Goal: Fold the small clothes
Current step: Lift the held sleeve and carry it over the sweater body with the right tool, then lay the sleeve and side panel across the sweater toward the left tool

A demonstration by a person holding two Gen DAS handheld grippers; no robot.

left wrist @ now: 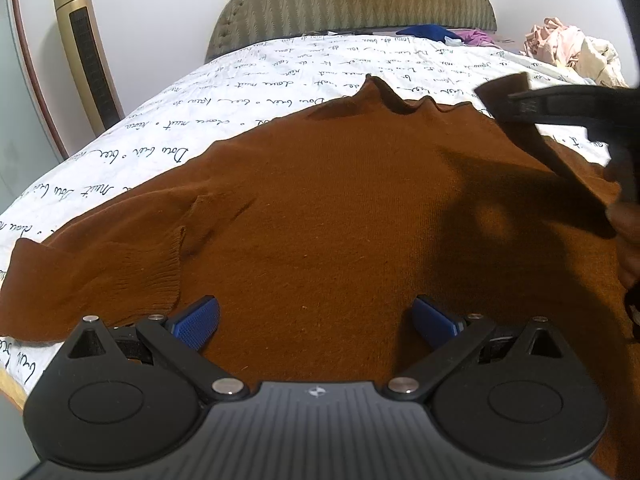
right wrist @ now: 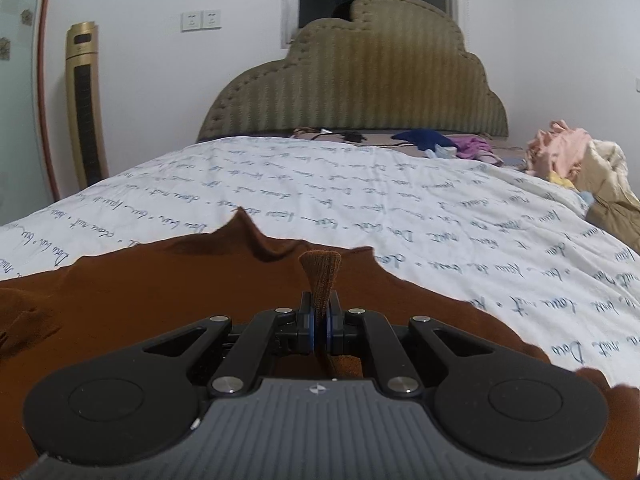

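A brown knit sweater lies spread on the bed, its neck toward the headboard. Its left sleeve is folded in over the body, ribbed cuff showing. My left gripper is open and empty, low over the sweater's near part, with blue pads wide apart. My right gripper is shut on the sweater's right sleeve cuff, which sticks up between the pads. In the left wrist view the right gripper holds that sleeve lifted above the sweater's right side.
The bed has a white sheet with black script and a padded olive headboard. Blue and purple clothes lie near the headboard. A pile of pink and cream clothes sits at the right. A gold tower fan stands left.
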